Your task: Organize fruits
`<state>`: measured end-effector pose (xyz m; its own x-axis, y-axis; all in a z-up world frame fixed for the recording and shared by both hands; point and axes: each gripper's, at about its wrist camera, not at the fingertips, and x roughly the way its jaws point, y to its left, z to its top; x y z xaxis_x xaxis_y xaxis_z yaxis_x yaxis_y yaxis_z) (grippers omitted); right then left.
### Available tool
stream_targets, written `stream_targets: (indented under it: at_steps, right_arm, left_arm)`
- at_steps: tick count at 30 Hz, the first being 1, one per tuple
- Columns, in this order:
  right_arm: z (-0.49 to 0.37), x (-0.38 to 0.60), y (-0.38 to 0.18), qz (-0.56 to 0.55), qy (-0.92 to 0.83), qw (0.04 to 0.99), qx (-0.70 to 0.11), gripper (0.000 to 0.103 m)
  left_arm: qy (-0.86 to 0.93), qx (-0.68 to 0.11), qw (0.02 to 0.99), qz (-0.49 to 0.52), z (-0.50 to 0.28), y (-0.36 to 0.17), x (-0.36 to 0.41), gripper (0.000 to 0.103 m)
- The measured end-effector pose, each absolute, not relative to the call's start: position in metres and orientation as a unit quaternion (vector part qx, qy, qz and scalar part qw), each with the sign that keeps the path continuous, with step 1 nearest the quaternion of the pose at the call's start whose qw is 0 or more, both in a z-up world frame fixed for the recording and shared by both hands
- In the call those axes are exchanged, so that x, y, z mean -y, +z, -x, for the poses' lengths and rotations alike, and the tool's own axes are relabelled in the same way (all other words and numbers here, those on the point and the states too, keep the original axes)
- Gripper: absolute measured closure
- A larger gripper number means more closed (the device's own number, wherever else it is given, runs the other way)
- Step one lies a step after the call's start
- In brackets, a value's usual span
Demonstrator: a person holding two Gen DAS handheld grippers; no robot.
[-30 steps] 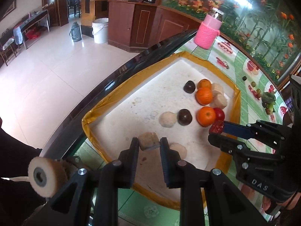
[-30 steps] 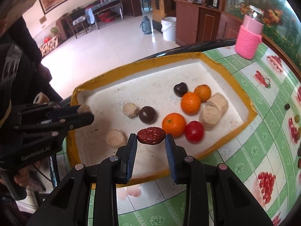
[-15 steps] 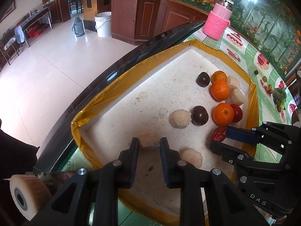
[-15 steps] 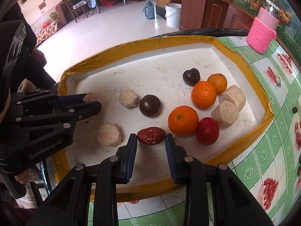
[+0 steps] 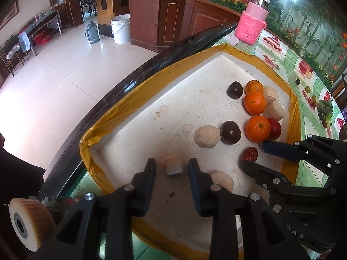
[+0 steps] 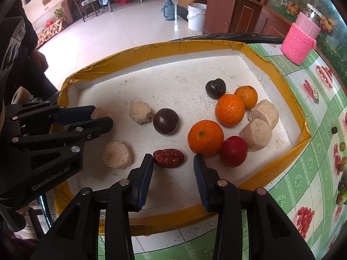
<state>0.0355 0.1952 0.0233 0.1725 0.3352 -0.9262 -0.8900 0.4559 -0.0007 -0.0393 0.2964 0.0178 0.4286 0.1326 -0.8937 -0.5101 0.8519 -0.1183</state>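
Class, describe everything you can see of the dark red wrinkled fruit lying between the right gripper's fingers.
The red date is small, oval, dark red, with glossy wrinkled skin. It lies on its side on the white floor of the yellow-rimmed tray, inside the open right gripper. Its left end sits against or very near the left finger; the right finger stands clear. An orange lies just beyond, apart.

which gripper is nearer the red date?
Right. The right gripper has its open fingers on either side of the red date, which lies on the tray floor. The left gripper is off to the side, open around a beige chunk.
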Motion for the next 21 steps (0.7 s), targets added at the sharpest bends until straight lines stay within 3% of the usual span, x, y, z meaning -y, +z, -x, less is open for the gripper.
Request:
stream_targets:
  at_steps: [3,11,13,15,21]
  right_arm:
    - [-0.038,-0.192,0.026,0.293,0.426,0.715,-0.472,0.066]
    - [-0.047,-0.182,0.033,0.287,0.412,0.728,-0.468,0.061]
    - [-0.046,-0.180,0.035,0.288,0.409,0.731,-0.463,0.058]
    - [-0.045,-0.179,0.037,0.288,0.405,0.736,-0.459,0.049]
    - [-0.046,-0.172,0.048,0.280,0.393,0.752,-0.449,0.048]
  left_arm:
    - [0.197,-0.494,0.826,0.185,0.039,0.021,-0.294,0.056]
    - [0.195,-0.493,0.828,0.181,0.040,0.027,-0.287,0.047]
    - [0.200,-0.488,0.831,0.175,0.042,0.030,-0.284,0.040]
    - [0.209,-0.478,0.837,0.165,0.044,0.036,-0.281,0.031]
    - [0.213,-0.462,0.848,0.150,0.047,0.049,-0.279,0.029]
